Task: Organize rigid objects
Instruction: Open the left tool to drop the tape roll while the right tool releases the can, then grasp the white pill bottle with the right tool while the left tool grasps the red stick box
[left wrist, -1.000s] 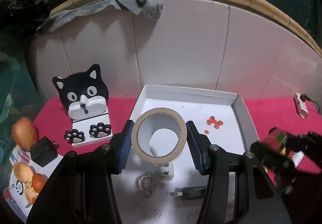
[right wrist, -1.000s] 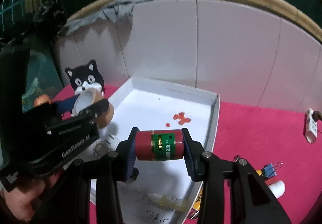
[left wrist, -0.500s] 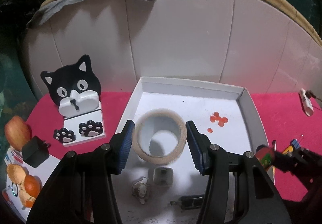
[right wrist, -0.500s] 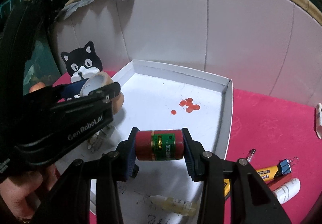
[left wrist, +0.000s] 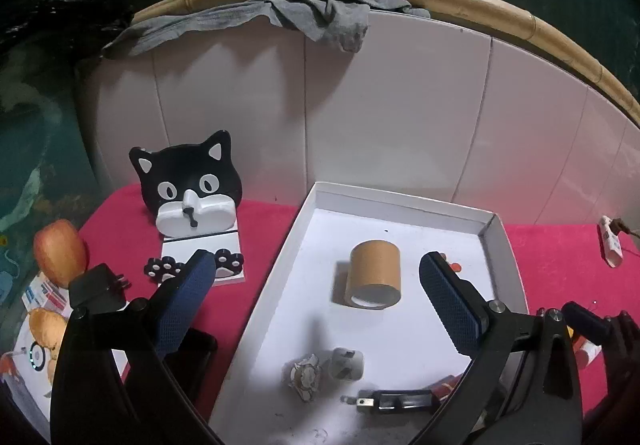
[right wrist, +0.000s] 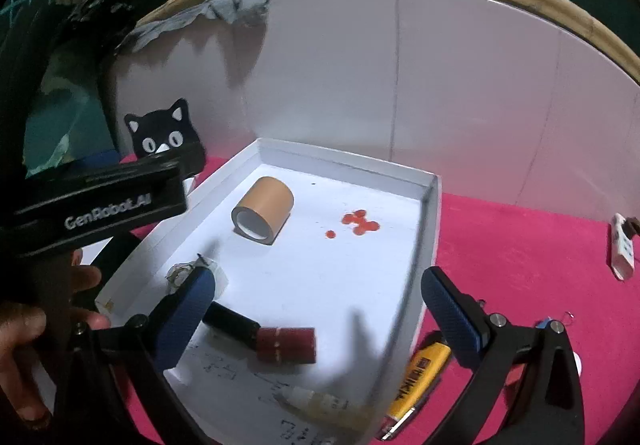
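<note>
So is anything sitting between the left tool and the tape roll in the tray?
Nothing visible. The left tool is open with only bare tray floor between its fingers and the tape roll, which lies on its side just ahead.

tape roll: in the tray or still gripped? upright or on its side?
In the tray, on its side. The tape roll lies on the white tray floor, hollow core facing sideways. The left gripper has just opened; nothing sits between its pads.

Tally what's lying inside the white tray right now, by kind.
White tray contents:
Tape roll: 1
Red battery: 1
Black plug adapter: 1
White charger cube: 1
Small metal trinket: 1
Small clear bottle: 1
Total: 6
</note>
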`<state>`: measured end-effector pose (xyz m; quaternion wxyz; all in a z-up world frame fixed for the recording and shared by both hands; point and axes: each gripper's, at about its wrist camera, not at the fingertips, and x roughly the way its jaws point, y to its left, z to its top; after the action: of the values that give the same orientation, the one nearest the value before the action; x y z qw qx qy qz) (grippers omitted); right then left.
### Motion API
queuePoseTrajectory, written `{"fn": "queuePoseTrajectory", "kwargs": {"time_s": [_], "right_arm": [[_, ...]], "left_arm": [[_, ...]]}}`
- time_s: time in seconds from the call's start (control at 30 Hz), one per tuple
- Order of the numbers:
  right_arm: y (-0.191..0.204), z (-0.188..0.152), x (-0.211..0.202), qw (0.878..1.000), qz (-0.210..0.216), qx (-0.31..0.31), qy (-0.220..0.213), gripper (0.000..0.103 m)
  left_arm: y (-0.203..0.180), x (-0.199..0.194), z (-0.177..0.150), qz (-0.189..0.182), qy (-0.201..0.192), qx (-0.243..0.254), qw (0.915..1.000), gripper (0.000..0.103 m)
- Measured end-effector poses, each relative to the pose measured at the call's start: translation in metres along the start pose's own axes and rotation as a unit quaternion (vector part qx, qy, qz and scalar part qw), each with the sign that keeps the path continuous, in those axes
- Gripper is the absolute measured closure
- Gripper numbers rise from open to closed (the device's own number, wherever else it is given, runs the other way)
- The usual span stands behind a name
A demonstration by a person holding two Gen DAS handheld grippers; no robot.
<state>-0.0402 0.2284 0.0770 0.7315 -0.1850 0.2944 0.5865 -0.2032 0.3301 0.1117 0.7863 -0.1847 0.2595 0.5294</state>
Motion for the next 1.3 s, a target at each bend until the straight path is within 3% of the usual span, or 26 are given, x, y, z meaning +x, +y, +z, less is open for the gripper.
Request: {"fn": "queuePoseTrajectory", "kwargs": {"time_s": [0.3,0.57,0.77,0.97,1.1,1.17,1.23,1.3], "right_arm": [[-0.036,-0.005,-0.026,0.999,-0.016,0.037,-0.027,0.0],[-0.124,-0.024,-0.063,0.991,-0.082,0.084,-0.058,0.0],[-0.171,-0.052,-0.064,0.989,-0.109,0.098,-0.023,0.0],[-0.164,-0.082,-0.035,0.995,-0.081,0.045,0.044,0.0],[-0.16,-0.089,-0.022,0.995,-0.073,0.037,0.059,0.0],[-0.162,-0.088,-0.018,0.995,-0.065,0.041,0.065,0.005],[-0.164,-0.087,-0.019,0.995,-0.056,0.045,0.065,0.031],[-0.17,-0.09,-0.02,0.995,-0.048,0.055,0.071,0.041]], "left_arm": [[-0.015,-0.02,-0.002,-0.018,-0.008,0.003,0.9998,0.0],[-0.045,-0.044,-0.008,-0.077,-0.016,0.017,0.9967,0.0],[-0.079,-0.045,-0.017,-0.13,-0.001,0.047,0.9903,0.0],[-0.11,-0.039,-0.03,-0.179,0.027,0.091,0.9793,0.0],[-0.127,-0.04,-0.036,-0.192,0.036,0.121,0.9734,0.0],[-0.134,-0.04,-0.04,-0.195,0.042,0.135,0.9706,0.0],[-0.145,-0.039,-0.044,-0.198,0.053,0.15,0.9672,0.0],[-0.155,-0.037,-0.049,-0.206,0.064,0.162,0.9628,0.0]]}}
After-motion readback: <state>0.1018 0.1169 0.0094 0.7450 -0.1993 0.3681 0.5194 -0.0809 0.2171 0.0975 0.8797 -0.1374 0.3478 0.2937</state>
